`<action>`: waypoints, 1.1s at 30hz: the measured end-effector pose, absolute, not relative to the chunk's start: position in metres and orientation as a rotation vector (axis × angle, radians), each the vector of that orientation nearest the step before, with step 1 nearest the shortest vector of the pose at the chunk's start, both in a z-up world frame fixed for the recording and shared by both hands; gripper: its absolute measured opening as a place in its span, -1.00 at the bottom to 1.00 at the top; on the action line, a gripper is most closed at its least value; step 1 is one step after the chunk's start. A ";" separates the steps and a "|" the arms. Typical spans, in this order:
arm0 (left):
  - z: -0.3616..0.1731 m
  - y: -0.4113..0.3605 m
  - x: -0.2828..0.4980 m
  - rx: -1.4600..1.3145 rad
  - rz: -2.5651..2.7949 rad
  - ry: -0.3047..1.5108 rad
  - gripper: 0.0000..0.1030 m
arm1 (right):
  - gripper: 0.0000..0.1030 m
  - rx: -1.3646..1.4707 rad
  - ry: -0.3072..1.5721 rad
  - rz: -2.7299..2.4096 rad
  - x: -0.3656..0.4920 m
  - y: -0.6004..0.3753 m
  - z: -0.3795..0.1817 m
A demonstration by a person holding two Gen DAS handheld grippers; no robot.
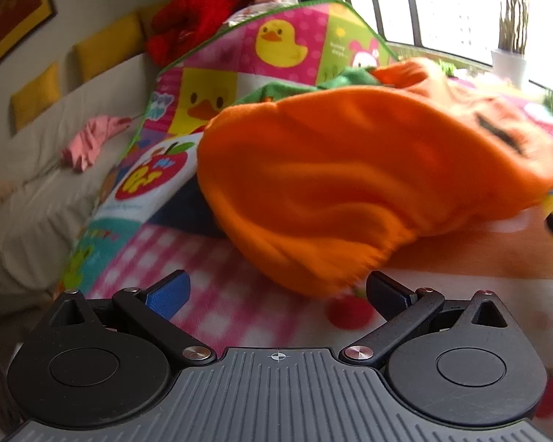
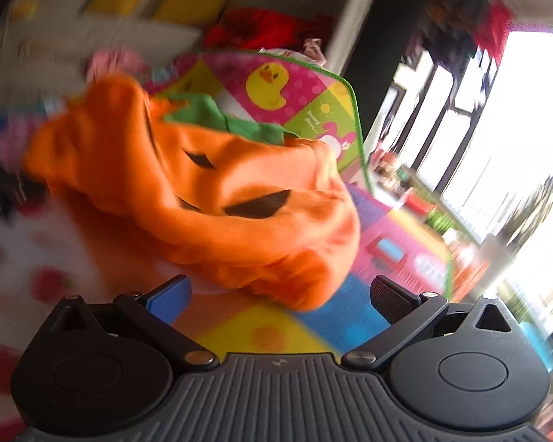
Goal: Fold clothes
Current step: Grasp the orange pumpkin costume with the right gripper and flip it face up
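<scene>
An orange pumpkin costume is seen lying crumpled on a colourful play mat, directly ahead of the left gripper, whose two fingers are spread wide apart with nothing held between them. The gathered hem of the garment is found just beyond the gap between the fingertips, nearest the right-hand finger, though contact cannot be confirmed. A blue pad is carried on the left-hand finger. Under this gripper a pink checked patch of the mat with red fruit prints is shown. Farther ahead and to the left of the gripper, a pale sofa with yellow cushions is visible, and a pink garment and a red garment are laid on it. In the right wrist view, the same costume is presented ahead of the right gripper, with black face shapes and a green collar turned up toward the camera. This gripper is likewise released, its fingers splayed and empty, and the nearest fold of orange cloth is placed just ahead of the gap, slightly toward the right-hand finger. Bright windows are seen to the right; the view is blurred.
</scene>
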State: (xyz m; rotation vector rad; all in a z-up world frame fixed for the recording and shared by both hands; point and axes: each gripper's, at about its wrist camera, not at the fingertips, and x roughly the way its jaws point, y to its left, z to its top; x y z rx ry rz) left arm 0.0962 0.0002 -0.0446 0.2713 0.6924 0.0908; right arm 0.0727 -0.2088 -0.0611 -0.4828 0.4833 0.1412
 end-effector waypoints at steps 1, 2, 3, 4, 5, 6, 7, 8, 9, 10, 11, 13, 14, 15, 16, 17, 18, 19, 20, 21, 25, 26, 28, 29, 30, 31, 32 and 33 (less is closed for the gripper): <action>-0.045 0.004 0.106 0.287 0.098 0.685 1.00 | 1.00 -0.536 0.475 0.129 0.084 -0.206 -0.063; -0.042 0.009 0.115 0.294 0.117 0.664 1.00 | 1.00 -0.589 0.465 0.116 0.095 -0.204 -0.065; -0.036 0.015 0.125 0.293 0.149 0.633 1.00 | 1.00 -0.594 0.435 0.079 0.105 -0.205 -0.060; -0.028 0.023 0.133 0.281 0.179 0.597 1.00 | 1.00 -0.598 0.403 0.042 0.116 -0.207 -0.055; -0.020 0.031 0.139 0.260 0.206 0.556 1.00 | 1.00 -0.558 0.368 -0.003 0.126 -0.211 -0.046; -0.011 0.039 0.144 0.238 0.229 0.522 1.00 | 1.00 -0.508 0.339 -0.046 0.134 -0.215 -0.037; -0.005 0.045 0.148 0.220 0.242 0.500 1.00 | 1.00 -0.467 0.322 -0.074 0.142 -0.218 -0.030; -0.002 0.051 0.153 0.212 0.250 0.493 1.00 | 1.00 -0.440 0.322 -0.083 0.149 -0.219 -0.027; -0.001 0.055 0.160 0.217 0.254 0.498 1.00 | 1.00 -0.435 0.339 -0.076 0.157 -0.218 -0.028; -0.002 0.058 0.167 0.226 0.257 0.509 1.00 | 1.00 -0.450 0.368 -0.061 0.166 -0.214 -0.034; -0.006 0.060 0.175 0.245 0.256 0.529 1.00 | 1.00 -0.465 0.397 -0.046 0.175 -0.209 -0.040; -0.020 0.057 0.188 0.305 0.238 0.586 1.00 | 1.00 -0.541 0.472 -0.019 0.191 -0.198 -0.063; -0.025 0.057 0.190 0.356 0.237 0.590 1.00 | 1.00 -0.586 0.487 -0.025 0.196 -0.195 -0.072; -0.028 0.058 0.189 0.416 0.244 0.572 1.00 | 1.00 -0.622 0.471 -0.052 0.196 -0.195 -0.073; -0.031 0.058 0.189 0.476 0.251 0.554 1.00 | 1.00 -0.657 0.455 -0.079 0.196 -0.196 -0.074; -0.034 0.059 0.188 0.536 0.258 0.535 1.00 | 1.00 -0.652 0.436 -0.104 0.191 -0.202 -0.061; -0.033 0.063 0.186 0.568 0.268 0.518 1.00 | 1.00 -0.647 0.417 -0.129 0.187 -0.209 -0.049; -0.028 0.068 0.183 0.575 0.280 0.503 1.00 | 1.00 -0.618 0.416 -0.134 0.179 -0.217 -0.036; -0.023 0.074 0.180 0.569 0.281 0.496 1.00 | 1.00 -0.590 0.414 -0.140 0.171 -0.226 -0.024; -0.016 0.078 0.174 0.552 0.269 0.499 1.00 | 1.00 -0.572 0.423 -0.127 0.160 -0.232 -0.017; -0.006 0.075 0.136 0.575 0.205 0.498 1.00 | 1.00 -0.600 0.505 -0.033 0.110 -0.234 -0.026; -0.006 0.072 0.128 0.583 0.182 0.502 1.00 | 1.00 -0.621 0.519 -0.027 0.098 -0.234 -0.033; -0.010 0.066 0.115 0.589 0.133 0.520 1.00 | 1.00 -0.613 0.542 -0.039 0.095 -0.236 -0.043; -0.013 0.063 0.112 0.586 0.114 0.532 1.00 | 1.00 -0.576 0.565 -0.027 0.099 -0.236 -0.046; -0.017 0.058 0.113 0.572 0.100 0.542 1.00 | 1.00 -0.540 0.588 -0.015 0.104 -0.236 -0.050; -0.021 0.054 0.116 0.550 0.090 0.550 1.00 | 1.00 -0.502 0.626 0.017 0.111 -0.234 -0.054; -0.024 0.051 0.119 0.523 0.087 0.563 1.00 | 1.00 -0.471 0.659 0.046 0.115 -0.232 -0.056; -0.026 0.050 0.121 0.497 0.088 0.579 1.00 | 1.00 -0.463 0.678 0.071 0.115 -0.230 -0.057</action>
